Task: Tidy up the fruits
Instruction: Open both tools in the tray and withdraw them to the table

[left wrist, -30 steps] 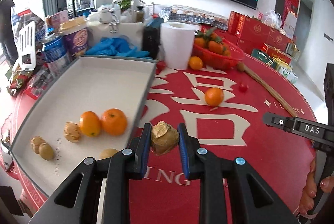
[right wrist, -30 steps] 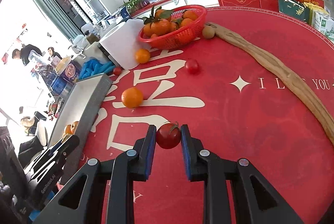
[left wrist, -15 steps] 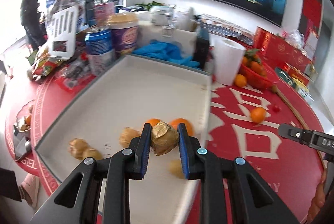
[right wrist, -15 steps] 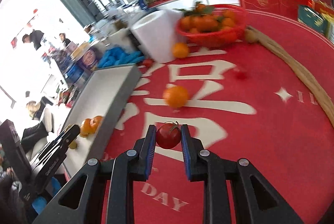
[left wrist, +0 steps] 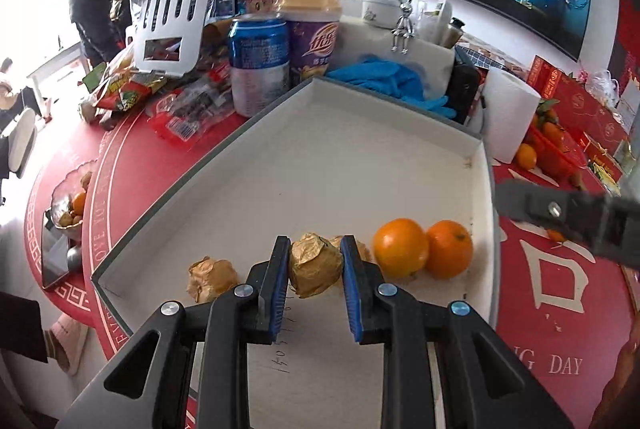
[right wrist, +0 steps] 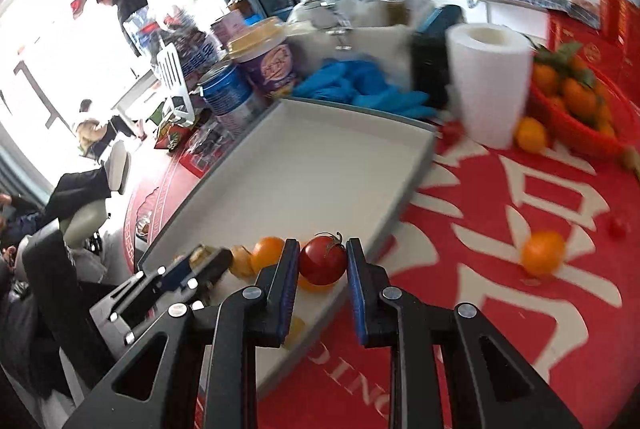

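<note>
Clamping a papery husked fruit [left wrist: 315,264], the left claw [left wrist: 315,271] half-hides another; the right claw [right wrist: 322,265] grips a tomato [right wrist: 322,264].

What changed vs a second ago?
Both carried toward the tray: left hand-held gripper, earlier over the red cloth, now holds its husked fruit above the tray floor; right hand-held gripper brought its tomato over to the tray's edge. Unchanged: both grips shut, oranges in place.
</note>
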